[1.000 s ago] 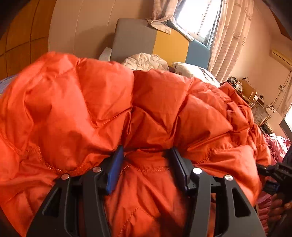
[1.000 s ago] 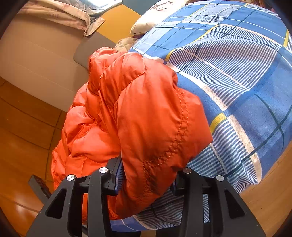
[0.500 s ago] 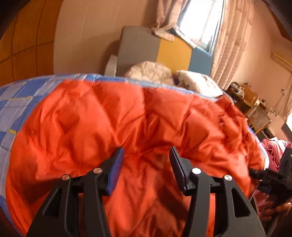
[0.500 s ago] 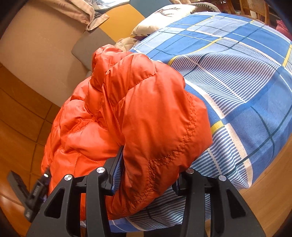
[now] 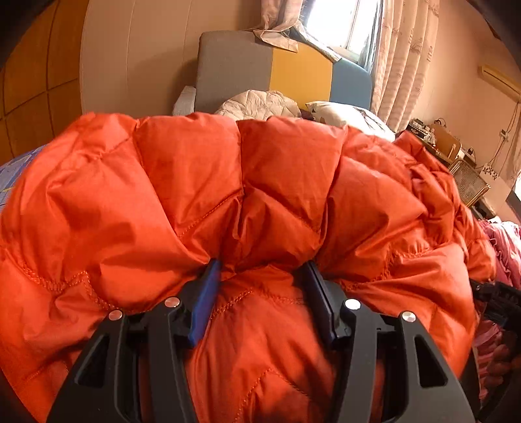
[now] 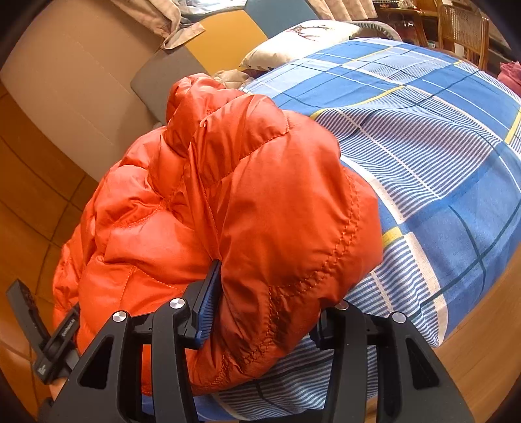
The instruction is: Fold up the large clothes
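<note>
An orange quilted down jacket fills the left wrist view. My left gripper is shut on a thick fold of it, with the fabric bulging over both fingers. In the right wrist view the same jacket lies bunched at the edge of a bed with a blue plaid sheet. My right gripper is shut on a puffy edge of the jacket; its right finger is mostly hidden by fabric. The left gripper shows at the lower left of the right wrist view.
A headboard in grey, yellow and blue stands behind the bed, with a beige quilted item and a pillow near it. Pink cloth lies at the right. A wicker chair and wooden floor lie beyond the bed.
The jacket was stretched out lower and flatter half a second ago; it is now gathered and raised again in the left gripper. The right gripper keeps its hold, drawn slightly back.
</note>
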Tool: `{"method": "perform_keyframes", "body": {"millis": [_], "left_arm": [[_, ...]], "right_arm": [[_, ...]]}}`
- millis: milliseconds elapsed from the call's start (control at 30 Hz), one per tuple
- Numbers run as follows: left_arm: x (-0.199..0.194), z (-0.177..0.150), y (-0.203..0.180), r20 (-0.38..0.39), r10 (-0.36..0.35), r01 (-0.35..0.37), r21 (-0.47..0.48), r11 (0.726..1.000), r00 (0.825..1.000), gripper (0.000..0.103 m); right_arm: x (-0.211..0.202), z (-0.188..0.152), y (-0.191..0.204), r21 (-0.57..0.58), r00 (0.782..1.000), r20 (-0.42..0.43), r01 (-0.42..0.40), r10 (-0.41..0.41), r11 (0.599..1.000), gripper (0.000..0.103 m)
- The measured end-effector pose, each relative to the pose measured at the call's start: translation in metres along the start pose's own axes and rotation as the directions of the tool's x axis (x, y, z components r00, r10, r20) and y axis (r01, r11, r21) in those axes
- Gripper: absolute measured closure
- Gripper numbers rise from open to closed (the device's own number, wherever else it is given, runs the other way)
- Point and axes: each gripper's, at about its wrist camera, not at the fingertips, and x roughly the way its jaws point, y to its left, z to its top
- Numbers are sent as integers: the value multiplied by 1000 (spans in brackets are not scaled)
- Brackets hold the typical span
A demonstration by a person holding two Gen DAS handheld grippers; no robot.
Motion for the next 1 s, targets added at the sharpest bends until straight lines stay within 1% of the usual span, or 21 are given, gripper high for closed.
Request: {"method": "perform_keyframes", "body": {"millis": [133, 200, 267, 333, 400, 433, 467, 500, 533, 567, 600, 700, 800, 867, 933, 1000], "left_arm": [[1, -2, -2, -1, 13, -13, 2, 1000, 1000, 51], [-1, 0, -4, -3, 11, -11, -15, 1000, 1000, 53], [-8, 3, -4, 0, -2, 2, -39, 999, 1000, 52], [-16, 7, -5, 13, -8, 8, -58, 998, 1000, 54], [-33, 10, -6, 66, -40, 45, -75, 996, 997, 54], [-39, 13, -10, 81, -71, 76, -64, 995, 994, 54], [-41, 14, -15, 81, -86, 89, -38, 995, 993, 54], [-39, 13, -17, 75, -87, 89, -23, 996, 993, 54], [-32, 13, -15, 50, -102, 104, -34, 994, 993, 54], [-21, 11, -12, 7, -115, 115, -53, 992, 993, 54], [-14, 8, -9, -5, -106, 106, -59, 993, 994, 54], [-6, 0, -5, 3, -113, 113, -68, 991, 994, 54], [-4, -6, 3, 15, -139, 140, -107, 984, 990, 55], [-5, -11, 3, 22, -138, 139, -106, 985, 990, 56], [-8, -13, 6, 30, -144, 146, -121, 982, 989, 57], [-13, -17, 10, 43, -148, 153, -136, 979, 988, 58]], "right_arm": [[0, -1, 1, -4, 1000, -2, 3, -3, 1000, 59], [-1, 0, 0, -3, 1000, -7, -7, 7, 1000, 63], [-4, 2, 0, -11, 1000, -4, -16, 16, 1000, 71], [-11, 3, 4, -27, 1000, 4, -16, 16, 1000, 74], [-15, 5, 9, -45, 1000, 10, -8, 9, 999, 76], [-15, 6, 11, -54, 1000, 13, -2, 3, 999, 77], [-16, 7, 12, -57, 1000, 14, 2, -1, 998, 78], [-17, 7, 15, -64, 1000, 17, 7, -6, 998, 78], [-20, 8, 18, -73, 1000, 25, 12, -11, 997, 79], [-23, 9, 22, -83, 999, 33, 17, -14, 996, 81], [-26, 8, 24, -93, 999, 40, 19, -16, 995, 82], [-44, 11, 42, -148, 996, 85, 19, -7, 989, 86], [-64, 13, 73, -252, 990, 141, 27, 9, 967, 89], [-76, 13, 99, -320, 985, 169, 11, 45, 947, 90], [-84, 12, 121, -384, 980, 181, -4, 79, 923, 90], [-88, 10, 138, -421, 977, 181, -28, 114, 907, 90]]}}
